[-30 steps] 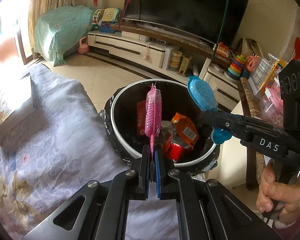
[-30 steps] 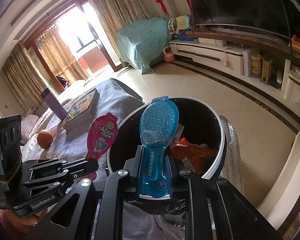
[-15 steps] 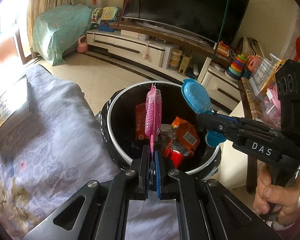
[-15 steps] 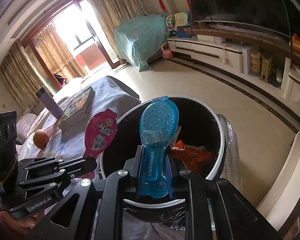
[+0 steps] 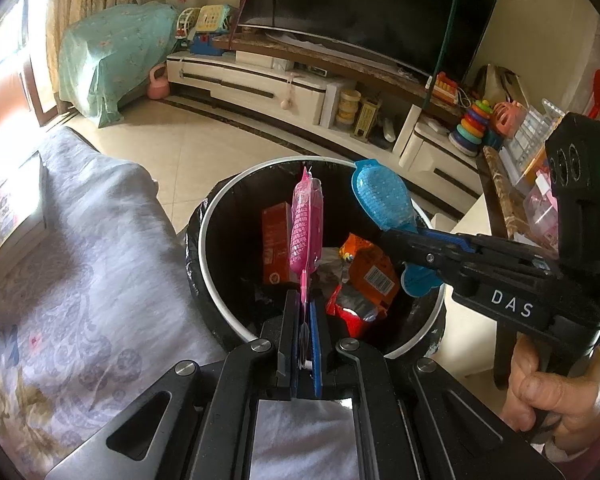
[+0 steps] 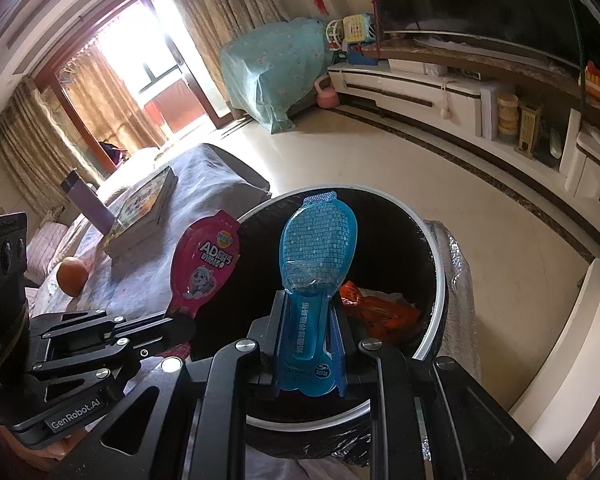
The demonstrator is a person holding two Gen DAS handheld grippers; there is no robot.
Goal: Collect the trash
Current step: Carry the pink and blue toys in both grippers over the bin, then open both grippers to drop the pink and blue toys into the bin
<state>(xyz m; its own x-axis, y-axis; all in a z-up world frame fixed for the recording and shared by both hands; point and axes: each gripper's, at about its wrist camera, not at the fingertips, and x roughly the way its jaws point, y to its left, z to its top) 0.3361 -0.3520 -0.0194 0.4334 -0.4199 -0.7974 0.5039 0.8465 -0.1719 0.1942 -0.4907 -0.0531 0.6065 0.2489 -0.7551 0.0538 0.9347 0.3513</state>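
Observation:
My left gripper (image 5: 306,300) is shut on a pink spoon-shaped wrapper (image 5: 306,226), held upright over the near rim of a black-lined trash bin (image 5: 212,240). The wrapper also shows in the right wrist view (image 6: 204,264). My right gripper (image 6: 308,308) is shut on a blue spoon-shaped wrapper (image 6: 318,248), held over the same bin (image 6: 436,276); it shows from the side in the left wrist view (image 5: 382,200). Inside the bin lie orange and red packets (image 5: 368,272) and an orange carton (image 5: 276,248).
A cloth-covered table (image 5: 80,280) lies left of the bin, with books (image 6: 144,212), a purple bottle (image 6: 86,200) and an orange (image 6: 72,276) on it. A TV cabinet (image 5: 260,84) with toys runs along the far wall. A white piece of furniture (image 6: 568,352) stands right of the bin.
Both grippers have moved forward a little, so the wrappers now stand further over the bin opening. Both stay shut on their wrappers.

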